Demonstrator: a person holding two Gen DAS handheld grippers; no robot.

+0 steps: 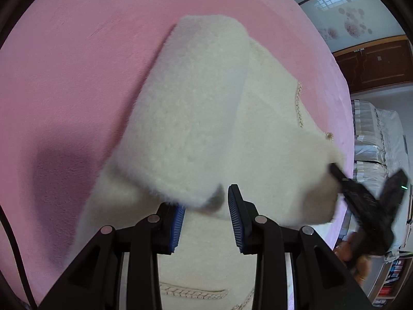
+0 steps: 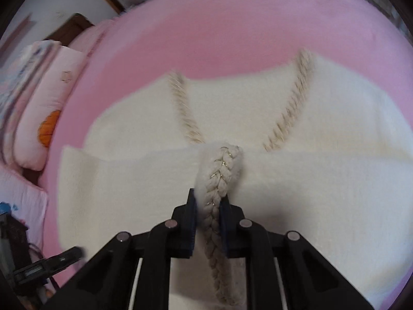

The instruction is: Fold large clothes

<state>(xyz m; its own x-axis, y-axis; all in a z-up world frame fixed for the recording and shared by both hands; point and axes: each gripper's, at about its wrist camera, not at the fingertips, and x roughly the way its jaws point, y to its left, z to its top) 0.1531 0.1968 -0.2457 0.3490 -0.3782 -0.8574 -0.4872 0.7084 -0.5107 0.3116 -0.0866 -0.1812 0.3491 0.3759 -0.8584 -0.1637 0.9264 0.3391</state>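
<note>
Folding a white fleece garment [image 2: 129, 180] spread on the pink bed [image 2: 232, 25], we see its braided trim [image 2: 219, 175] run from six toward twelve o'clock, clamped between our right gripper's [image 2: 207, 201] jaws. Our left gripper [image 1: 206, 201] hangs apart, sleeve [image 1: 191, 108] at eleven o'clock, unpinched.

Left tool [image 1: 206, 206] ajar (right tool [image 2: 208, 206] clamped)

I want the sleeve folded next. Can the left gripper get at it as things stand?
Probably yes: the left gripper is open with the sleeve's end at its tips, one corner over a pad, nothing in between. The right gripper is clamped elsewhere, on the braid.
</note>
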